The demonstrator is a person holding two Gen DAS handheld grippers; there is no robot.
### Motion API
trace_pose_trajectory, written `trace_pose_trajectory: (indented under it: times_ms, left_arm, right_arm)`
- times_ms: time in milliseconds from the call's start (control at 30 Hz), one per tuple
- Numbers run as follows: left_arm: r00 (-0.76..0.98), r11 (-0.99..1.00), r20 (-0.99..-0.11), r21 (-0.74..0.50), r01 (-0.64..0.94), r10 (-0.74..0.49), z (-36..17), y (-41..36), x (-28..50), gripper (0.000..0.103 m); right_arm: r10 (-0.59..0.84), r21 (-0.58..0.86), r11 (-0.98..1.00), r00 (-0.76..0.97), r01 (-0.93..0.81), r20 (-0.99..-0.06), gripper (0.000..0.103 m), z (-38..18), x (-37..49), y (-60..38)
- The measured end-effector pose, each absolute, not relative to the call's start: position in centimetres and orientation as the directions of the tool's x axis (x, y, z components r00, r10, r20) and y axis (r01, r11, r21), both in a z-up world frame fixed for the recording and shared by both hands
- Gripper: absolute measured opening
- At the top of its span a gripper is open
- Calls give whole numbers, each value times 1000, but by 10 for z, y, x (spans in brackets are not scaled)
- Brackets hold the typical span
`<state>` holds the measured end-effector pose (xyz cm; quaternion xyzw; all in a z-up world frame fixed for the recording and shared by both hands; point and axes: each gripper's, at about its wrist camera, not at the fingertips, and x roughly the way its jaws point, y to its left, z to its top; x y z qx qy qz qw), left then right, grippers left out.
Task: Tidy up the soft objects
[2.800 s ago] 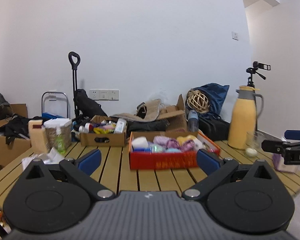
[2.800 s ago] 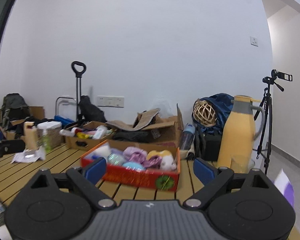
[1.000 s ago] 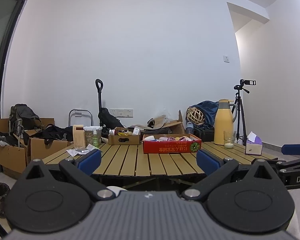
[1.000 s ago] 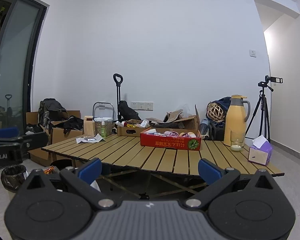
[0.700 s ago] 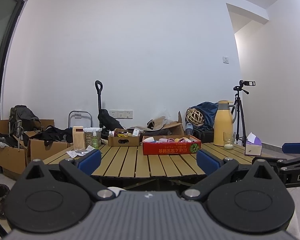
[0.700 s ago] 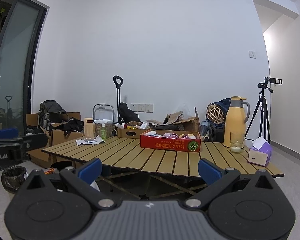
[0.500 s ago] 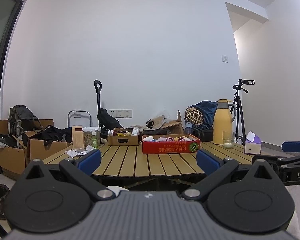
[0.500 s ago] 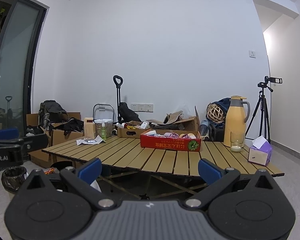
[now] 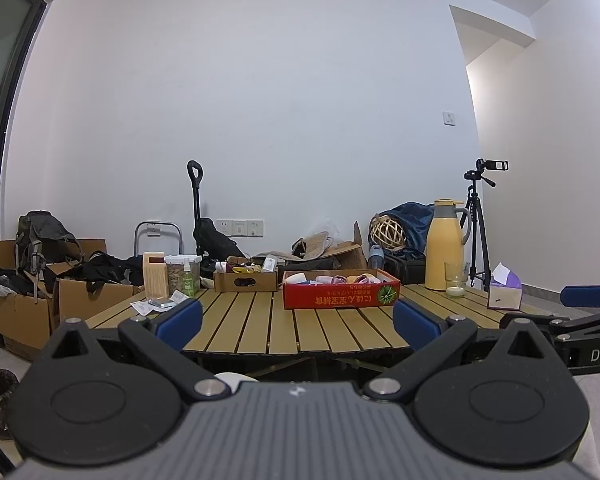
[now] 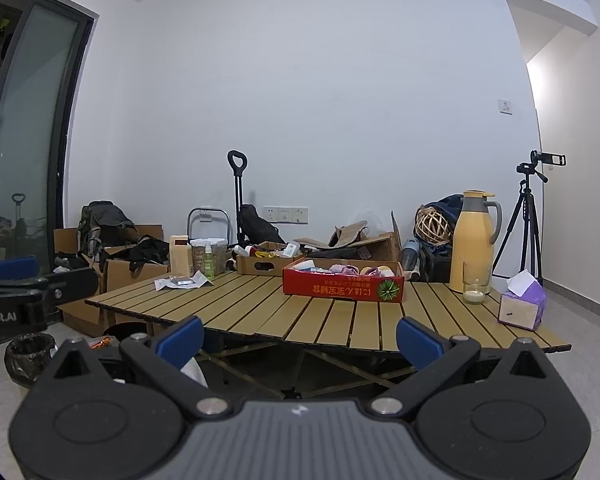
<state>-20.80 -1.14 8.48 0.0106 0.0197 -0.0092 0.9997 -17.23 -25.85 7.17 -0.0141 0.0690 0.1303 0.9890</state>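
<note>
Slatted wooden tabletop [image 9: 260, 328] seen from a standing distance, well back from its near edge. Left tool [image 9: 298, 322] and right tool [image 10: 300, 338] are both held level with their blue-padded fingers spread wide and nothing between them. Soft objects [image 10: 350, 269], pink, white and yellow bundles, sit piled inside a red cardboard box [image 10: 342, 286] toward the tabletop's far side, well apart from both tools. With everything gathered in the box and both tools empty, the sorting looks finished. A yellow thermos [image 10: 472, 240] stands right of the box.
</note>
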Motion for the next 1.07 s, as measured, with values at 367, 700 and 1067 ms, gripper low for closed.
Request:
trace_pose_trajectory:
  times_ms: [367, 700, 1067]
  left_arm:
    - [999, 1000, -45, 19, 24, -23, 83, -10, -209, 103]
    - [999, 999, -40, 24, 26, -25, 84, -9, -208, 103]
    - [998, 999, -35, 20, 44, -43, 85, -8, -208, 103]
  right_arm:
    - [254, -12, 966, 959, -258, -128, 103, 72, -174, -262]
    - [269, -12, 962, 955, -272, -123, 103, 71, -174, -261]
    - [275, -11, 960, 955, -278, -114, 103, 71, -174, -260]
